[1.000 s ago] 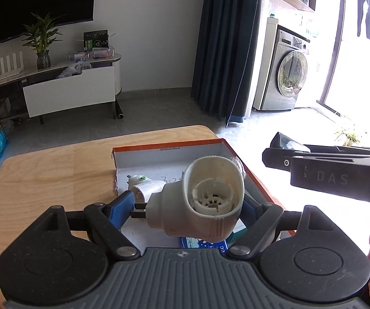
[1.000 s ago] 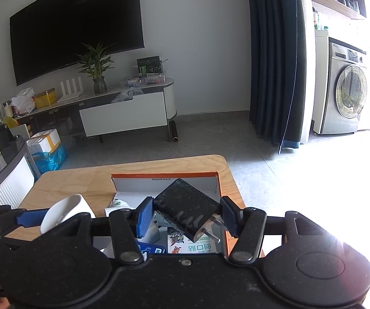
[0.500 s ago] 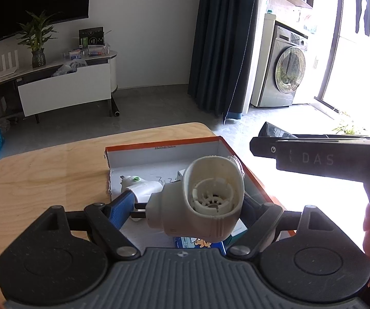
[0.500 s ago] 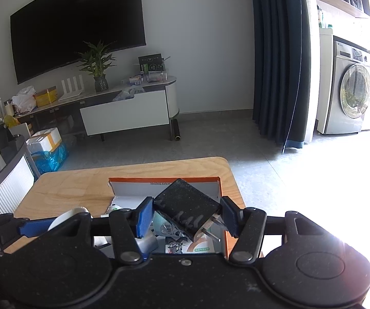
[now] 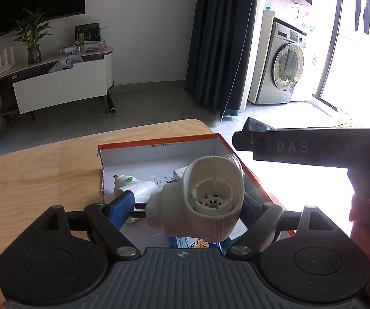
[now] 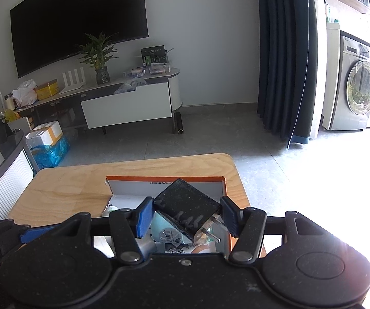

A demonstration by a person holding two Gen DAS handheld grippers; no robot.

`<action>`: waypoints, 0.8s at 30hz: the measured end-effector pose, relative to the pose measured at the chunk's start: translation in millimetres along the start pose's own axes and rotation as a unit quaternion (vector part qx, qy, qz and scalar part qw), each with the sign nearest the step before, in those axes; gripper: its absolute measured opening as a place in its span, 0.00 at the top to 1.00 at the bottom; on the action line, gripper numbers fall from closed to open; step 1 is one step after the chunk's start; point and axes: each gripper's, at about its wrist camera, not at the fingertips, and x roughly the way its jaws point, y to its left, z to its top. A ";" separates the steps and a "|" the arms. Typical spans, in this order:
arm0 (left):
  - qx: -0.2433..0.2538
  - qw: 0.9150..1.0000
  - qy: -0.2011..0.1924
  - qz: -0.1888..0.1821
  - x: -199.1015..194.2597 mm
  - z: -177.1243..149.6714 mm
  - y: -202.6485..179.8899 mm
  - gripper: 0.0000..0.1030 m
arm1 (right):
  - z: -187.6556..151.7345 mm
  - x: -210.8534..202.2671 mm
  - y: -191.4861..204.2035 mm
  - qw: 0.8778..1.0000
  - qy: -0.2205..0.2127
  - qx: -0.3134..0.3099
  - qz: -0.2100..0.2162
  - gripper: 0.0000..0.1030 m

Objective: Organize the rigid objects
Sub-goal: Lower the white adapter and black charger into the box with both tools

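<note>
Left wrist view, left tool [image 5: 187, 206] clamping white plug-in device [image 5: 200, 200] (open end toward camera), right tool [image 6: 185, 213] gripping tilted black charger [image 6: 185, 206].

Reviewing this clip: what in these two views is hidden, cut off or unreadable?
- Left wrist view: the near half of the orange box is covered by the white plug-in device and the left tongs.
- Left wrist view: the right tongs show side-on only; glare whitens the floor behind them.
- Right wrist view: the black charger screens the box contents; the label underneath is too small to read.

Television [image 6: 79, 23], potted plant [image 6: 98, 56], washing machine [image 6: 357, 90].
</note>
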 end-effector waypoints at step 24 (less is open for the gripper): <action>-0.008 1.000 0.007 -0.001 11.4 2.1 2.4 0.17 | 20.3 47.4 6.8 1.000 0.021 -0.016 0.005 0.34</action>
